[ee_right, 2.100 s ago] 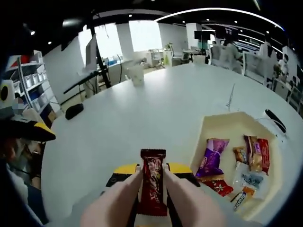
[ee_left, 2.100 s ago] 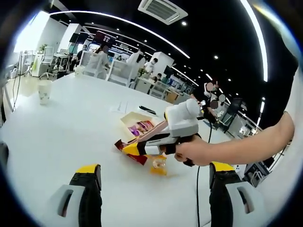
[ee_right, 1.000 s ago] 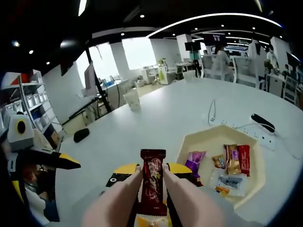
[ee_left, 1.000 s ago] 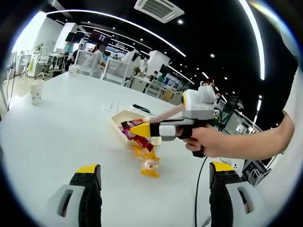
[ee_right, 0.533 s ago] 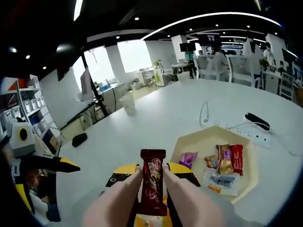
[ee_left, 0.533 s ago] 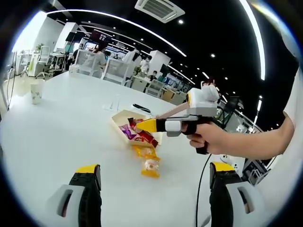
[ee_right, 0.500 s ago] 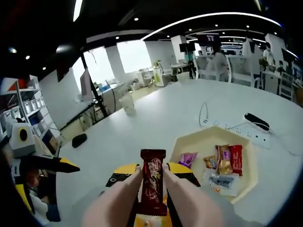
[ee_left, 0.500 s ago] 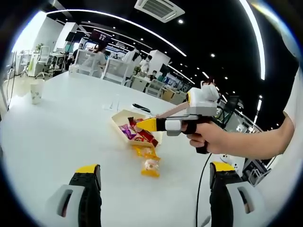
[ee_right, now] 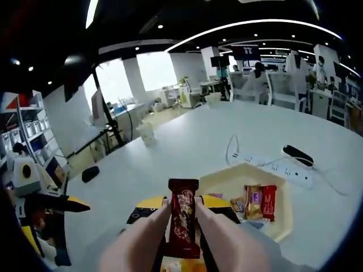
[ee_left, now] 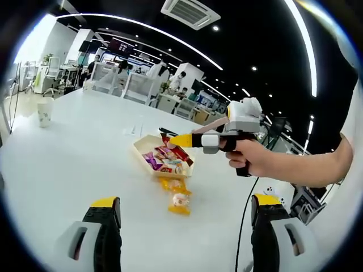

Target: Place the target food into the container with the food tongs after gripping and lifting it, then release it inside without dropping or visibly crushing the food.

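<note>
My right gripper (ee_right: 182, 205) is shut, squeezing pink food tongs (ee_right: 144, 238) around a dark red chocolate bar (ee_right: 182, 218) that stands upright between the tong tips. Just beyond the bar lies the pale yellow container (ee_right: 227, 178) with several wrapped snacks in it. In the left gripper view, a hand holds the right gripper (ee_left: 170, 140) in the air over the container (ee_left: 138, 154), with the bar at its tip. Yellow snack packets (ee_left: 177, 198) lie on the white table in front of the container. My left gripper (ee_left: 184, 214) is open and holds nothing.
A paper cup (ee_left: 44, 111) stands far left on the table, also seen as a cup (ee_right: 147, 133) in the right gripper view. A white power strip (ee_right: 283, 165) with a cable lies behind the container. Chairs, desks and people fill the background.
The right gripper has carried the chocolate bar up and away from the yellow packets until it hangs over the container. The left gripper has stayed open and still.
</note>
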Tool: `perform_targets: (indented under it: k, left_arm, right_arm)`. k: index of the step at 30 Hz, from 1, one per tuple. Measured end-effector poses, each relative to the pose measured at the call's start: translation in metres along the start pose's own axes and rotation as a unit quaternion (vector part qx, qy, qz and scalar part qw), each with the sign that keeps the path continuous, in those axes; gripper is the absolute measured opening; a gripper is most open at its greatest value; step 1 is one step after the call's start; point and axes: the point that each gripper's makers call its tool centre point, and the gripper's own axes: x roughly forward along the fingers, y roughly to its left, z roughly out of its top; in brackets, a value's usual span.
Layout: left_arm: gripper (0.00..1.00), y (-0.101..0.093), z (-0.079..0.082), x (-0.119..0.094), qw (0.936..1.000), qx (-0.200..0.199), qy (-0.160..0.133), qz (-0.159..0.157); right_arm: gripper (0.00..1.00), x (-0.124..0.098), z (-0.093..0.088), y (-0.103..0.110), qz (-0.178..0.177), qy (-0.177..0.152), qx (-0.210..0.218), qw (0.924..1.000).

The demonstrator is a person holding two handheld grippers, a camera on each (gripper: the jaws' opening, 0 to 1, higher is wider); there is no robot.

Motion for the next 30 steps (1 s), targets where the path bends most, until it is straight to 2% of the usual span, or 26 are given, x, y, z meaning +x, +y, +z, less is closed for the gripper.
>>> perform_targets:
  k: [4,7,9,12,19,23,30]
  left_arm:
    - [0.97,-0.001,0.003,-0.003,1.0000,-0.005,-0.007,-0.003]
    - [0.99,0.003,-0.002,-0.005,1.0000,0.000,0.003,0.003]
    - [0.99,0.008,0.005,-0.007,0.9997,-0.016,-0.015,0.012]
    - [0.99,0.013,0.008,-0.006,0.9995,-0.021,-0.016,0.017]
    - [0.99,0.013,0.006,-0.003,0.9995,-0.024,-0.011,0.015]
    - [0.99,0.016,0.001,-0.001,0.9985,-0.051,-0.007,0.019]
    - [0.99,0.019,0.002,0.000,0.9985,-0.048,-0.009,0.026]
  right_arm:
    - [0.21,-0.004,0.002,0.000,-0.006,-0.011,0.003,0.9999]
    - [0.21,-0.006,-0.003,-0.002,-0.012,-0.012,0.018,0.9997]
    - [0.21,-0.007,-0.006,-0.003,-0.014,-0.011,0.022,0.9996]
    - [0.21,-0.011,-0.006,-0.004,-0.019,-0.014,0.025,0.9994]
    - [0.21,-0.015,0.005,-0.015,-0.030,-0.022,0.032,0.9988]
    - [0.21,-0.015,0.008,-0.019,-0.035,-0.021,0.034,0.9986]
    - [0.21,-0.022,0.018,-0.026,-0.046,-0.032,0.041,0.9976]
